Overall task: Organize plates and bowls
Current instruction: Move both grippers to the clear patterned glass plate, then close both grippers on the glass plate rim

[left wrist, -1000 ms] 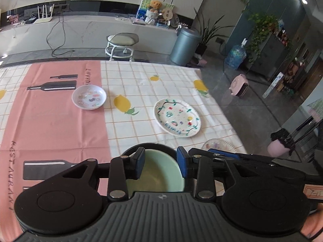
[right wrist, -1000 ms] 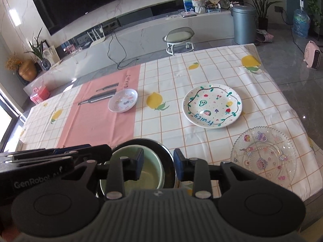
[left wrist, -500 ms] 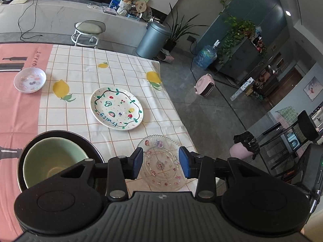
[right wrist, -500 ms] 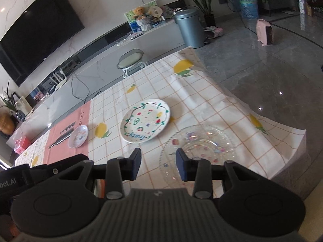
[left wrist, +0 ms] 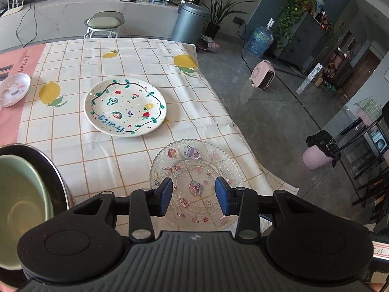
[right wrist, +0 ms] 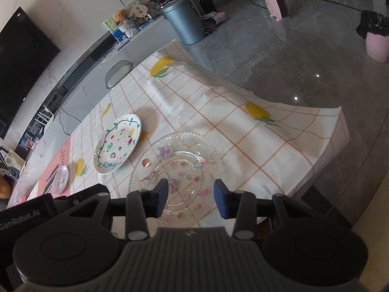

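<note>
A clear glass plate [left wrist: 194, 168] [right wrist: 177, 160] with cartoon prints lies near the table's right front corner. My left gripper [left wrist: 194, 196] hangs open above its near half, nothing between the pads. My right gripper [right wrist: 190, 199] hovers over the same plate, its jaws opening, empty too. Beyond lies a white plate [left wrist: 125, 105] [right wrist: 118, 143] painted with fruits. A green bowl [left wrist: 19, 204] sits inside a black bowl [left wrist: 57, 177] at the left wrist view's left edge. A small white dish [left wrist: 13, 88] [right wrist: 60, 180] rests on the pink strip.
The checked tablecloth [left wrist: 150, 56] hangs over the table's right edge [right wrist: 316, 131] close to the glass plate. On the floor stand a grey bin [left wrist: 189, 22], a pink heater [left wrist: 263, 77] and a stool [left wrist: 104, 23]. The left gripper's body [right wrist: 26, 214] shows at the right wrist view's lower left.
Both grippers swung right from over the nested bowls to the glass plate and came lower. The right one rolled, tilting its view, and its jaws widened slightly.
</note>
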Demonstrator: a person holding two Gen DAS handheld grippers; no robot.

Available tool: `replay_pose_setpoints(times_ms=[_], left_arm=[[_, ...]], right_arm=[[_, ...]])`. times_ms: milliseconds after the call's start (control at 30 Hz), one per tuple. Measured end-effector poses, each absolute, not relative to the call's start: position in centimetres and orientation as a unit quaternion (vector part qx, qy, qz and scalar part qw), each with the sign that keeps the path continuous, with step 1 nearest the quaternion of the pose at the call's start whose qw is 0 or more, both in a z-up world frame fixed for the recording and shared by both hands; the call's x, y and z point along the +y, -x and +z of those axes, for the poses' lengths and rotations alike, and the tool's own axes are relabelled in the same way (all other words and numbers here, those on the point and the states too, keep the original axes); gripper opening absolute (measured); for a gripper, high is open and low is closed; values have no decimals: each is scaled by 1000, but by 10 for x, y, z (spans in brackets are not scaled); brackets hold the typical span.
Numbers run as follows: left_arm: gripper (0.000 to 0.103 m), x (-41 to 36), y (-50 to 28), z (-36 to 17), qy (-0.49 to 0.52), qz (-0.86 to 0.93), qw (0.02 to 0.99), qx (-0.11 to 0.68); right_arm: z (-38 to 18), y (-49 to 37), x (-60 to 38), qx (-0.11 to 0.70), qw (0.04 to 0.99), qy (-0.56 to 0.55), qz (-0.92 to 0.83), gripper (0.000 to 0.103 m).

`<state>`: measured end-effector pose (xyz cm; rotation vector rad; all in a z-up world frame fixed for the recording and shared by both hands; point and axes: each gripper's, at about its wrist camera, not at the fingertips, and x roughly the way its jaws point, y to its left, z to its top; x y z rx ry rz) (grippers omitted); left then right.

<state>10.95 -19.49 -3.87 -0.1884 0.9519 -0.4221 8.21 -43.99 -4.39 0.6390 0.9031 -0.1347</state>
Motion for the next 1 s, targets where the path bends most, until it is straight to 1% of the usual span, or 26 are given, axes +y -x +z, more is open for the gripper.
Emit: replay_pose_setpoints(times_ms=[300, 500, 667, 700, 733, 833, 867, 900, 933, 1000], left_arm=[[44, -205, -116, -76, 36, -173, 889, 423], [44, -204, -122, -91, 27, -161, 892, 421], [44, -204, -130, -102, 39, -160, 881, 444], [39, -204, -130, -102, 40, -160, 882, 441], [37, -204, -130, -102, 40, -164, 881, 442], [34, -204, -131, -102, 42, -162, 880, 444], [30, -204, -131, -102, 44, -163, 879, 445], [26, -203, -132, -102, 46, -165, 878, 446], [24, -202, -132, -102, 51, -168, 876, 449], [20, -199, -132, -103, 70, -181, 869, 455]], right_arm=[[-71, -91, -456, 421, 849, -315, -61, 43], [-81, -98, -455, 408, 860, -301, -51, 43], [-88, -103, -458, 403, 862, -302, -53, 42], [-89, -104, -459, 403, 862, -304, -53, 42], [-90, -105, -460, 403, 862, -304, -54, 42], [-91, -106, -460, 398, 865, -301, -50, 41], [-92, -107, -461, 398, 865, -302, -47, 41], [-92, -107, -462, 397, 865, -304, -45, 40], [-93, -107, -463, 397, 864, -307, -43, 36], [-95, -108, -467, 396, 862, -315, -38, 34]])
